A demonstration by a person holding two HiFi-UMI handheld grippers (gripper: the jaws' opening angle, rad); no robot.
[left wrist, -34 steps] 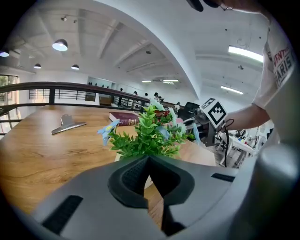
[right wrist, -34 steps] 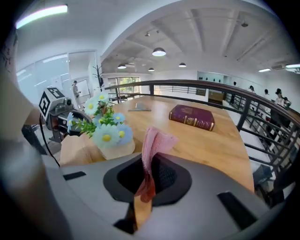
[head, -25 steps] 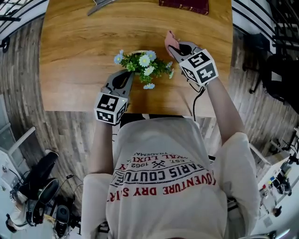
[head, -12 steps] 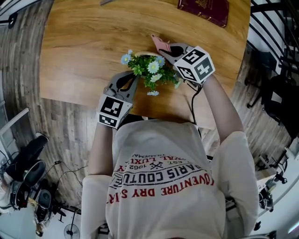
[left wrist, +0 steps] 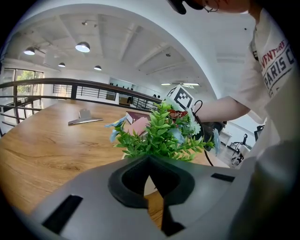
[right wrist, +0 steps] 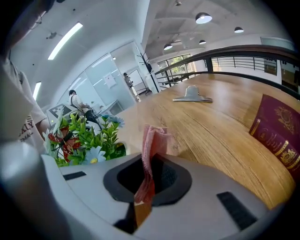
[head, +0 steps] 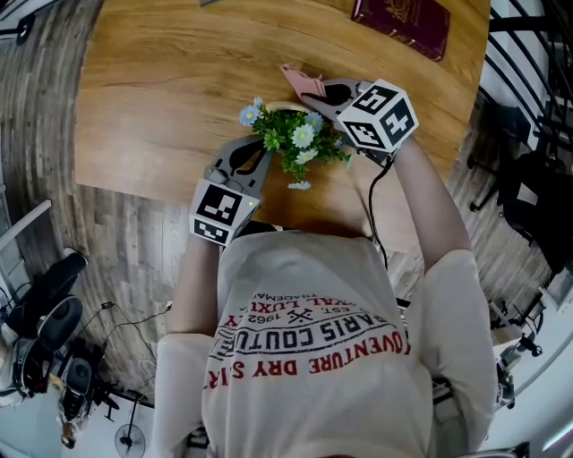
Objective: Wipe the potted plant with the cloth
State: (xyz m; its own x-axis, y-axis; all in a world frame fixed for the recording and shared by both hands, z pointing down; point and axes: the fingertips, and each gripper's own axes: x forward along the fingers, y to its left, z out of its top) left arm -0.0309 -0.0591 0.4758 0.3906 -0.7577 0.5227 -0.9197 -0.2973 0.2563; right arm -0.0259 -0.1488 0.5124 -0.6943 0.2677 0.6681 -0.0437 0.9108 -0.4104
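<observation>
A small potted plant (head: 291, 139) with green leaves and pale blue and white flowers stands near the front edge of the wooden table (head: 161, 98). My left gripper (head: 259, 154) is shut, its tips against the near left side of the pot; in the left gripper view the plant (left wrist: 161, 133) rises just beyond the left gripper (left wrist: 150, 160). Whether it pinches the rim I cannot tell. My right gripper (head: 320, 89) is shut on a folded pink cloth (head: 300, 80) at the plant's far right side. In the right gripper view the cloth (right wrist: 152, 140) stands up out of the right gripper (right wrist: 145, 161), with the plant (right wrist: 86, 136) to its left.
A maroon booklet (head: 403, 20) lies at the table's far right, also in the right gripper view as the booklet (right wrist: 276, 131). A metal clip (right wrist: 192, 95) lies farther back on the table. The table's front edge runs just behind the pot, close to the person's body.
My right gripper has swung left with the pink cloth, coming closer to the far side of the plant. The left gripper has stayed at the pot.
</observation>
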